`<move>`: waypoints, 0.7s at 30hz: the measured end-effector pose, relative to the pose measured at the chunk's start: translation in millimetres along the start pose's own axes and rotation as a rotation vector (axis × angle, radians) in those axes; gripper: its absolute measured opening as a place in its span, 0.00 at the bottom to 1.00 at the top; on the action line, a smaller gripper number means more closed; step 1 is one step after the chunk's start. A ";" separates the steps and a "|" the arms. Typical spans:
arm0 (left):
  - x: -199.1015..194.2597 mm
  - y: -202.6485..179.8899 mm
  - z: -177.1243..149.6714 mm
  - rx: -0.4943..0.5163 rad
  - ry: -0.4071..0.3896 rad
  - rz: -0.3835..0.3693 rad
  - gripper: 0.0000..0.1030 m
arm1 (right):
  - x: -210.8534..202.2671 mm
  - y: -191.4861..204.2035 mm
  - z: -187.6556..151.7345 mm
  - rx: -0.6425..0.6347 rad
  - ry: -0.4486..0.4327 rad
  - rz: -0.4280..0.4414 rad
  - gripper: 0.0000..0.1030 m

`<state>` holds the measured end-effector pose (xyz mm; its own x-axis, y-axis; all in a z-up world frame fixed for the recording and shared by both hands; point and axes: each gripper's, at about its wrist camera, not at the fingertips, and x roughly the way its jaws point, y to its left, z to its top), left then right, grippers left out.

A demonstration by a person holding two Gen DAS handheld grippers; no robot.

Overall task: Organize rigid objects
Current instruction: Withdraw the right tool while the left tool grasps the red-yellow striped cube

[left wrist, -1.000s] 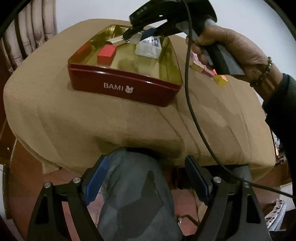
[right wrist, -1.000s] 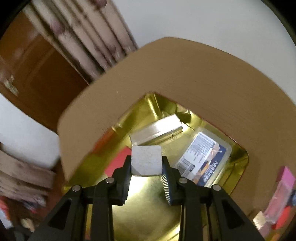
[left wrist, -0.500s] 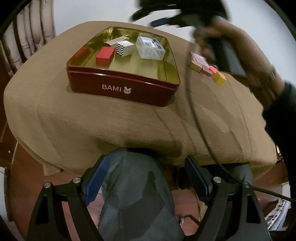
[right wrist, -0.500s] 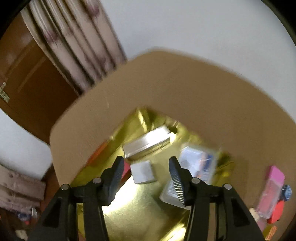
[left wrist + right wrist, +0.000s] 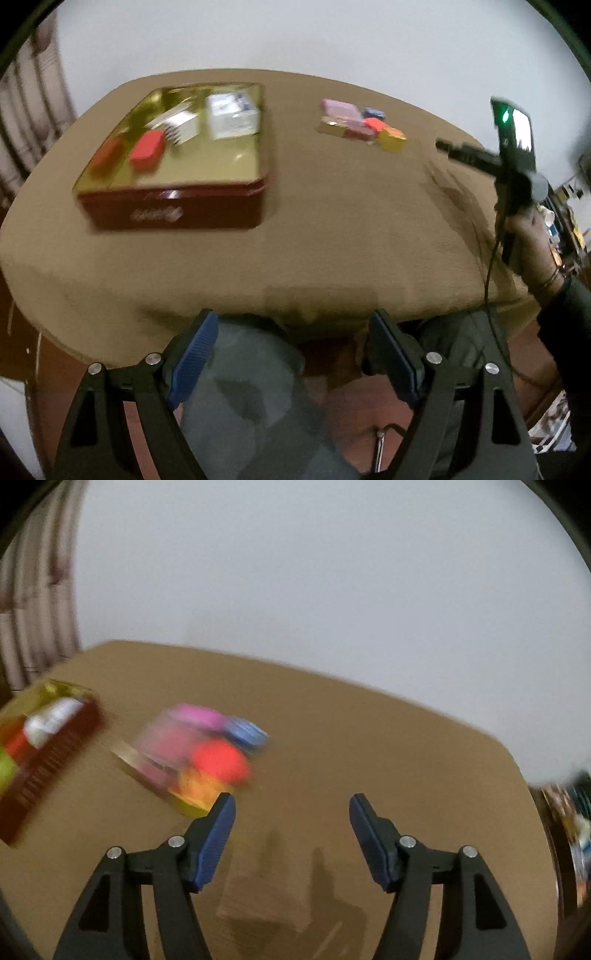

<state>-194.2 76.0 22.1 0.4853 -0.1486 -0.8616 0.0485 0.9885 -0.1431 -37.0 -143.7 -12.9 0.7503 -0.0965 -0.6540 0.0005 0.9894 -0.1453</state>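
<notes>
Tin (image 5: 173, 210), gold-lined, holds blocks; right gripper (image 5: 291, 805) opening, left gripper (image 5: 291, 328) wide, both empty

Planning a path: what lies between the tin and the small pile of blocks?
Only bare tan cloth between tin and blocks, in the left wrist view.

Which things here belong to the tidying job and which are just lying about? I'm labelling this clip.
Job:
- red tin, with red block, patterned block and clear box inside
- loose pile of small objects on the cloth
- right gripper, jaws opening, nothing between them

Lying about:
- tan tablecloth
- curtain
</notes>
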 end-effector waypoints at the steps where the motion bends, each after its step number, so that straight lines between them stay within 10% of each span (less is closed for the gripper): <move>1: 2.4 -8.5 8.7 0.017 -0.010 0.000 0.78 | 5.9 -10.1 -7.5 0.024 0.017 -0.016 0.64; 21: 90.1 -112.6 160.0 0.011 0.009 -0.102 0.76 | 22.8 -69.9 -26.1 0.266 0.054 0.155 0.64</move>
<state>-16.2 -44.2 38.5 0.4694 -0.2488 -0.8472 0.1071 0.9684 -0.2250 -37.2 -217.9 -37.1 0.7188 0.0595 -0.6927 0.0670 0.9858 0.1542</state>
